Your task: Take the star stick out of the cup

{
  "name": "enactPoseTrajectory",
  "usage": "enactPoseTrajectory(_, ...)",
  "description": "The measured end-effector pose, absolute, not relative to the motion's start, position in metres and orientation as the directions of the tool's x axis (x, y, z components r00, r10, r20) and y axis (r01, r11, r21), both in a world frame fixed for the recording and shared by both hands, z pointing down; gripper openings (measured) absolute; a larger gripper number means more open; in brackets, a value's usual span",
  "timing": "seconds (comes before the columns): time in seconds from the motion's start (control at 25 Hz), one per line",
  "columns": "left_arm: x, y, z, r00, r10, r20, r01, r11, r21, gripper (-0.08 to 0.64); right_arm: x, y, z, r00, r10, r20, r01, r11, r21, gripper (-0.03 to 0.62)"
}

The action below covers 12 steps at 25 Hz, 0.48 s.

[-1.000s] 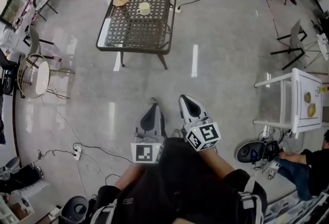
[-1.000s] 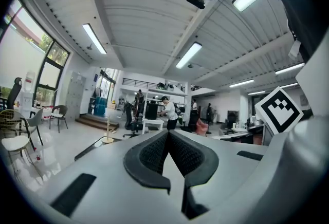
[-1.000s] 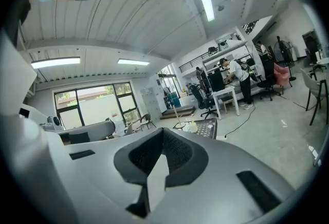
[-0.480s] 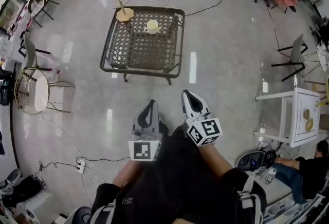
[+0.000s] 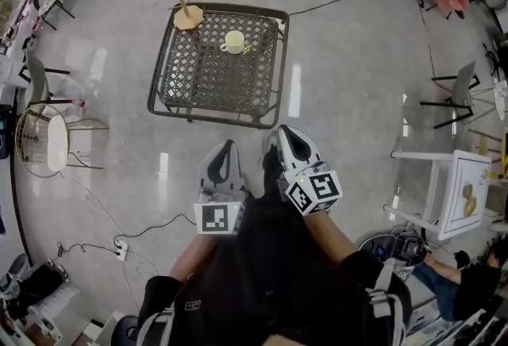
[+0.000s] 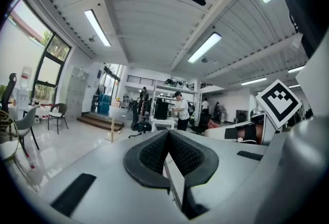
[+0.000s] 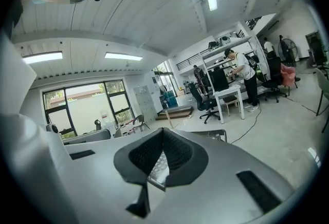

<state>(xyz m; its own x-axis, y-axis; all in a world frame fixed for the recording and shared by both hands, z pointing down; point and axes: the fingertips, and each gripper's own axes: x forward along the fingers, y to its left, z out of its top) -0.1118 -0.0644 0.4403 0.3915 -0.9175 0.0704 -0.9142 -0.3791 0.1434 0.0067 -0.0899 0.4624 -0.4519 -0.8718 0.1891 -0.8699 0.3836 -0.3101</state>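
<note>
The person holds both grippers close in front of the body, side by side, with the forearms bent and reaching forward from the black clothing. The left gripper (image 5: 228, 148) and the right gripper (image 5: 283, 135) both point ahead, toward the table (image 5: 170, 59). The right one is a little more forward than the left one and is turned slightly inward. The marker cubes are on the near ends, just above the wrists.

In the left gripper view the two dark pads of the left gripper (image 6: 167, 134) are pressed together at their tips, and nothing is between them. In the right gripper view the right gripper (image 7: 162, 131) is the same: its tips meet and it holds nothing. Both cameras look nearly level across the room and show much ceiling.

The cup (image 5: 233, 40) stands on the lattice top of the table, straight ahead of the grippers and well apart from them, nearer to the far edge. A small yellowish bit shows at the right rim of the cup, but it is too small to tell whether it is the star stick. A wooden stand (image 5: 187, 16) with an upright rod stands at the far left corner of the table, ahead and to the left of the left gripper.
</note>
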Motion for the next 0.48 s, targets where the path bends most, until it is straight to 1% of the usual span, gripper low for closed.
enactPoseTrajectory(0.16,-0.096,-0.12,0.439,0.351,-0.935,0.053,-0.934,-0.345,0.087,0.015,0.017,-0.149,0.461,-0.505,-0.844,0.18,-0.842,0.436,-0.319,0.009)
enactPoseTrajectory(0.4,-0.061,-0.196,0.452,0.307,-0.948,0.084,-0.952,-0.306,0.02,0.015,0.043,-0.229,0.452,-0.568,-0.808,0.154,-0.802,0.503,-0.321,0.009)
enactPoseTrajectory(0.48,-0.05,-0.217,0.466,0.292,-0.949,0.12,-0.956,-0.295,-0.009,0.015,0.053,-0.25,0.453,-0.579,-0.802,0.15,-0.794,0.512,-0.327,0.009)
